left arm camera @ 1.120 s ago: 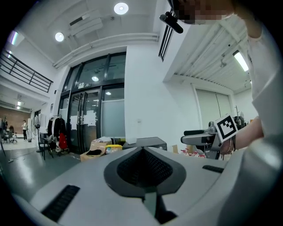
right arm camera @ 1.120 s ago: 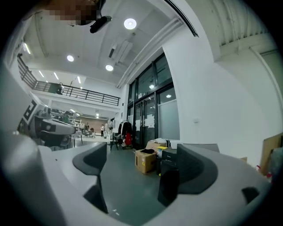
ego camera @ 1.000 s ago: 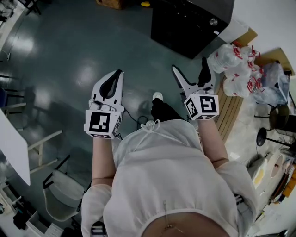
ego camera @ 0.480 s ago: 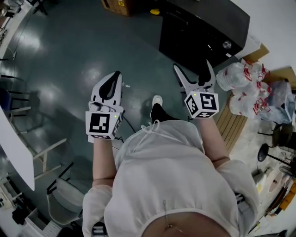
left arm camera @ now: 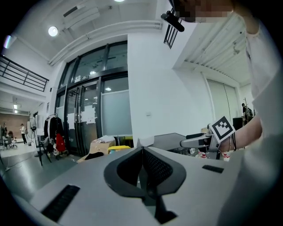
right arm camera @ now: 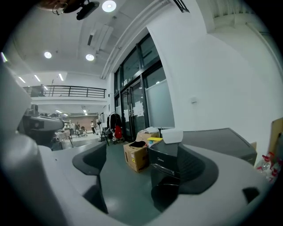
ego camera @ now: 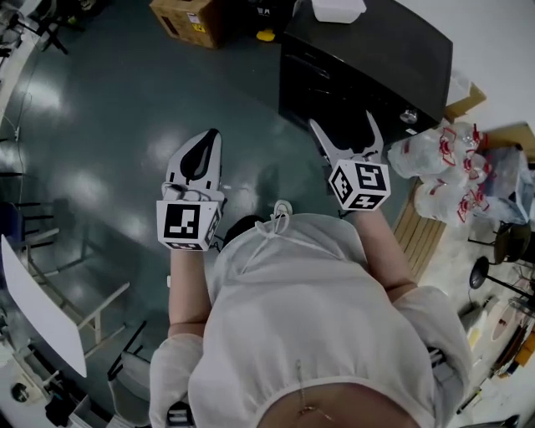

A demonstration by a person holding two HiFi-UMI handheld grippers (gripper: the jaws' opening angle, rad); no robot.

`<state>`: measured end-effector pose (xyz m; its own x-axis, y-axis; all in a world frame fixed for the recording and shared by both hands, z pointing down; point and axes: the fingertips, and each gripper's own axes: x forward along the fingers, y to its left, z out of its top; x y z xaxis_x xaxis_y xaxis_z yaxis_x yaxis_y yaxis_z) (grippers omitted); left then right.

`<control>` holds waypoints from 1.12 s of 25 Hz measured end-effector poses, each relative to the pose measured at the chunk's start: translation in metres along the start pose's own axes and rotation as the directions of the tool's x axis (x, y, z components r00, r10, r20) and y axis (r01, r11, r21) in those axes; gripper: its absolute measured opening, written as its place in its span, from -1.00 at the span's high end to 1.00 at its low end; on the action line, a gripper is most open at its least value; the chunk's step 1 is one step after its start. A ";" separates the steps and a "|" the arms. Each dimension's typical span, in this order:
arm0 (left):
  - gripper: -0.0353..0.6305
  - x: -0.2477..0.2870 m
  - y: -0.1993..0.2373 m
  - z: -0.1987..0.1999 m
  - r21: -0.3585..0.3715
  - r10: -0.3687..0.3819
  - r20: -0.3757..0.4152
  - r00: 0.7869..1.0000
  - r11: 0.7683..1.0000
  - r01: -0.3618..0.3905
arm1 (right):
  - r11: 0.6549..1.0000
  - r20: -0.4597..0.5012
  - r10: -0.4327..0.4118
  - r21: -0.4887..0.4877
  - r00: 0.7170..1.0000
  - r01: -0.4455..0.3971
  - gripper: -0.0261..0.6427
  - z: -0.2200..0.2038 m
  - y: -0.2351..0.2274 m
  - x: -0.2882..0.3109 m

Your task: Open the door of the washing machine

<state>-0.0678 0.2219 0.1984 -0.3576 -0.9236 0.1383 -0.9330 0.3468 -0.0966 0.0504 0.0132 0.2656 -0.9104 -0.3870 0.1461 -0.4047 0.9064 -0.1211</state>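
Right gripper (ego camera: 343, 119) near washing machine (ego camera: 372, 58), apart

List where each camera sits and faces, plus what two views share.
Head view: on the head, facing steeply down; shows shirt, left gripper, right gripper.
Left gripper view: rides it, faces glass doors past shut jaws; shows shirt, right gripper.
Right gripper view: rides it, faces the washing machine between open jaws.
Head and right gripper views share washing machine and cardboard box.
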 end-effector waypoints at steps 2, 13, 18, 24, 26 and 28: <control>0.82 0.023 0.004 -0.003 -0.004 -0.022 -0.008 1.000 1.000 0.022 | 1.000 -0.016 -0.017 0.004 1.000 0.017 -0.57 -0.002 -0.011 0.016; 0.82 0.166 0.054 -0.016 0.019 -0.226 -0.028 0.974 0.974 0.227 | 0.979 -0.106 -0.189 0.057 0.976 0.196 -0.56 -0.028 -0.054 0.110; 0.82 0.241 0.086 -0.015 0.032 -0.374 -0.016 0.927 0.927 0.374 | 0.938 -0.166 -0.321 0.081 0.932 0.338 -0.56 -0.043 -0.066 0.155; 0.82 0.315 0.102 -0.028 0.038 -0.536 -0.065 0.842 0.842 0.538 | 0.837 -0.278 -0.487 0.122 0.828 0.533 -0.56 -0.071 -0.092 0.186; 0.82 0.336 0.103 -0.040 0.041 -0.574 -0.104 0.812 0.813 0.580 | 0.799 -0.320 -0.522 0.141 0.791 0.584 -0.56 -0.086 -0.098 0.195; 0.82 0.355 0.103 -0.057 0.042 -0.610 -0.134 0.781 0.784 0.619 | 0.761 -0.370 -0.549 0.150 0.749 0.632 -0.56 -0.106 -0.102 0.201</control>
<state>-0.2932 -0.0613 0.2934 0.2843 -0.9110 0.2989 -0.9512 -0.3070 -0.0310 -0.0818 -0.1388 0.4116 -0.4282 -0.7250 0.5394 -0.8957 0.4198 -0.1469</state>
